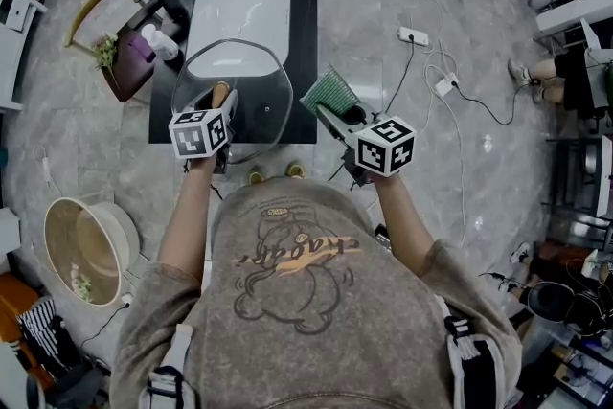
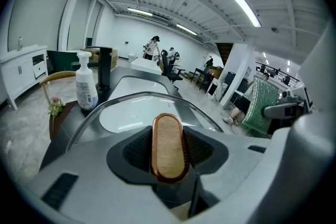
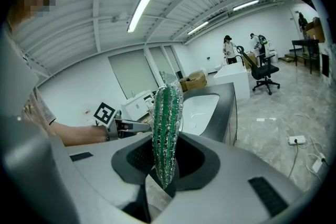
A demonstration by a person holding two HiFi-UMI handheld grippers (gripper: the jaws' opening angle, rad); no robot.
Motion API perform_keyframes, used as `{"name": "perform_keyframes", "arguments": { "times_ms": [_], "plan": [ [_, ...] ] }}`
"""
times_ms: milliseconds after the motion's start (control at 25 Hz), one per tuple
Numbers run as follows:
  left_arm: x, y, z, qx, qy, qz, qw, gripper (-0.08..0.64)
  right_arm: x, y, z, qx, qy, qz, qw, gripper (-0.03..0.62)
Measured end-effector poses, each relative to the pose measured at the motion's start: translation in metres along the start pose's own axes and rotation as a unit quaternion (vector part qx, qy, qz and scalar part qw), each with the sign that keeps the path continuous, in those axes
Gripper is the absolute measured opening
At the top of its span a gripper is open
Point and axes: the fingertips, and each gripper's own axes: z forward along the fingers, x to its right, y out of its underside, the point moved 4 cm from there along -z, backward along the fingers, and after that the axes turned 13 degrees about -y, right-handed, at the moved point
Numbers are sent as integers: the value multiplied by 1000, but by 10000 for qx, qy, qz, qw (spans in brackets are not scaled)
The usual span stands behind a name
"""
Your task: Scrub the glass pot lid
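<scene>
Clear glass pot lid (image 1: 251, 83) has a wooden handle (image 2: 169, 147).

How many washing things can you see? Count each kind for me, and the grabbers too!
glass pot lid: 1
green scrubber: 1
white bottle: 1
grippers: 2, the left gripper shut on the lid's wooden handle, the right gripper shut on the scrubber
Total: 5

Left gripper (image 1: 221, 102): I aim it toward 12 o'clock, tipped down; jaws clamped on the lid handle (image 2: 169, 145).
Right gripper (image 1: 334, 114): aimed toward 10 o'clock; jaws clamped on the scrub pad (image 3: 167, 123).
Forearms: left forearm (image 1: 187, 215) and right forearm (image 1: 407, 225) both extended forward.
</scene>
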Motion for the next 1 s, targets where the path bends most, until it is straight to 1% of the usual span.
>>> {"name": "perform_keyframes", "arguments": {
  "times_ms": [320, 440, 560, 840, 1000],
  "plan": [
    [-1, 19, 33, -452, -135, 247, 9986, 172, 4, 4, -1, 22, 28, 70, 10000, 94],
    [1, 21, 42, -540, -198, 448, 9973, 172, 6, 5, -1, 47, 51, 105, 9999, 94],
    [0, 26, 50, -663, -247, 494, 9963, 172, 8, 6, -3, 66, 81, 127, 9999, 94],
    [4, 33, 61, -814, -314, 613, 9943, 172, 11, 8, -7, 83, 151, 189, 9997, 94],
    [7, 25, 65, -742, -315, 662, 9945, 172, 15, 10, -8, 81, 184, 212, 9996, 94]
  ]
}}
